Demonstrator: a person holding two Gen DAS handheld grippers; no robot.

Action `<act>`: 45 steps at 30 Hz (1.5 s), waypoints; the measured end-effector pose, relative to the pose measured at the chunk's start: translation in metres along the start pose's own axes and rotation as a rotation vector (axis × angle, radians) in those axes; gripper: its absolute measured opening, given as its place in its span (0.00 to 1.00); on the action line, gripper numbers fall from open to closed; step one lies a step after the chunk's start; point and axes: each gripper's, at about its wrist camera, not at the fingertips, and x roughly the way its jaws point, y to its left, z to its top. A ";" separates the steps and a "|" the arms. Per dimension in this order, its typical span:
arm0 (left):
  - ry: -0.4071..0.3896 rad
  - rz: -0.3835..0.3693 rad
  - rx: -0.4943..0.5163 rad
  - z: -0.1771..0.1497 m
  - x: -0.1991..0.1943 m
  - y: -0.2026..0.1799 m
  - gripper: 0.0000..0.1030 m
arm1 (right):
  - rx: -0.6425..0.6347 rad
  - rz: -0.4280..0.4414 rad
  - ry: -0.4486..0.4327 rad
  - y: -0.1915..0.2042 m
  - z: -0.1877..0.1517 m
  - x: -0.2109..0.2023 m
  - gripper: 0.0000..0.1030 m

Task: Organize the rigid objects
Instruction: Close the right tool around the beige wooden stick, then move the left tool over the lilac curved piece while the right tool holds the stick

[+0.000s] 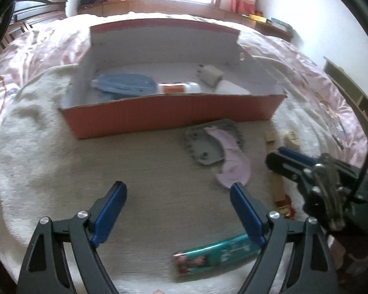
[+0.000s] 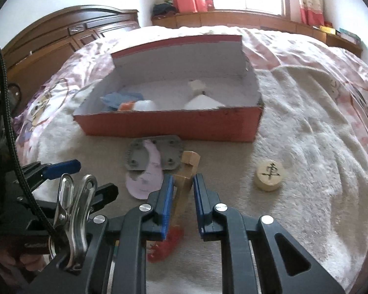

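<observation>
A red cardboard box [image 1: 169,118] [image 2: 174,125] stands on the bed and holds a blue cloth [image 1: 127,85], a small bottle [image 1: 176,88] and white blocks [image 2: 201,103]. In front of it lie a grey plate [image 2: 137,158], a lilac piece [image 2: 147,178], a wooden stick [image 2: 184,183] with a red tassel [image 2: 164,245], and a round chess piece [image 2: 269,175]. My right gripper [image 2: 182,183] straddles the stick, partly closed, with a gap on the right side. My left gripper [image 1: 177,188] is open and empty above a teal packet [image 1: 216,252].
A fluffy cream blanket [image 2: 306,147] covers the pink bedspread [image 2: 306,49]. A wooden headboard [image 2: 61,36] stands at the left, a window ledge with books [image 2: 343,34] at the back.
</observation>
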 end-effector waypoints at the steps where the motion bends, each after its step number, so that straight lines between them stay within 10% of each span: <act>1: 0.006 -0.010 0.003 0.002 0.003 -0.003 0.86 | 0.009 -0.002 0.005 -0.003 0.000 0.001 0.18; 26: 0.018 0.150 -0.021 0.007 0.017 0.013 0.86 | 0.058 -0.009 0.017 -0.018 -0.006 0.009 0.18; 45: 0.008 0.090 -0.001 -0.002 0.001 0.024 0.86 | 0.022 0.077 0.044 -0.003 -0.007 0.014 0.18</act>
